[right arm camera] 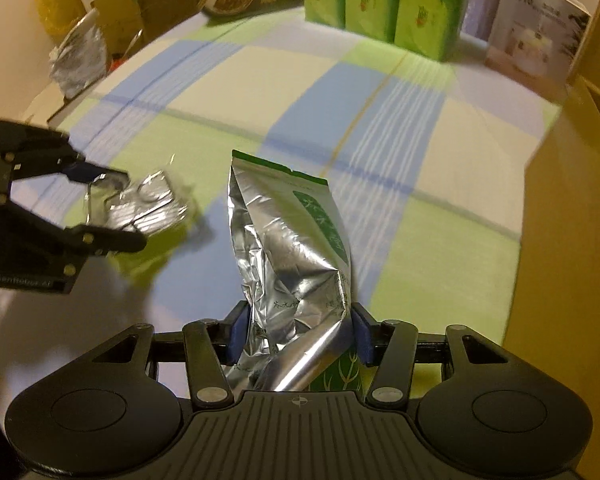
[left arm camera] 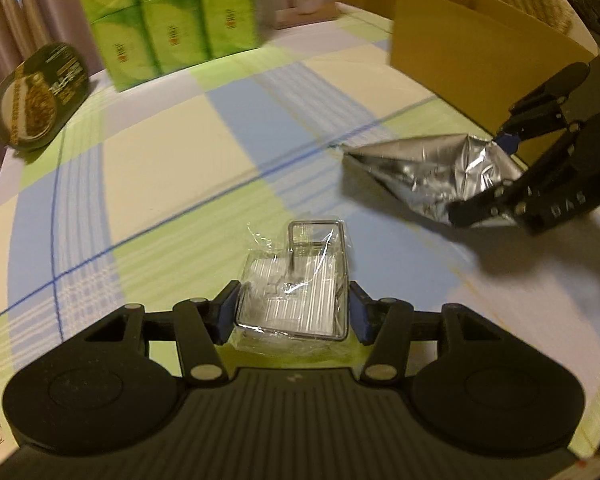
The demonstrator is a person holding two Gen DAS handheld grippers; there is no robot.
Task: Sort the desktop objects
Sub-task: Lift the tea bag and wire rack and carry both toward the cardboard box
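My left gripper (left arm camera: 292, 312) is shut on a clear-wrapped packet with a metal frame (left arm camera: 296, 280), held above the checked tablecloth; it also shows in the right wrist view (right arm camera: 140, 204). My right gripper (right arm camera: 298, 336) is shut on a crumpled silver foil bag with green print (right arm camera: 292, 248), held above the table. In the left wrist view the foil bag (left arm camera: 428, 172) hangs from the right gripper (left arm camera: 496, 172) at the right, in front of a cardboard box (left arm camera: 472, 52).
A stack of green tissue packs (left arm camera: 168, 20) stands at the back, a dark food bowl (left arm camera: 40, 96) at the far left. A white booklet box (right arm camera: 536, 36) stands at the back right. Foil and cardboard clutter (right arm camera: 84, 52) sits at the table's left edge.
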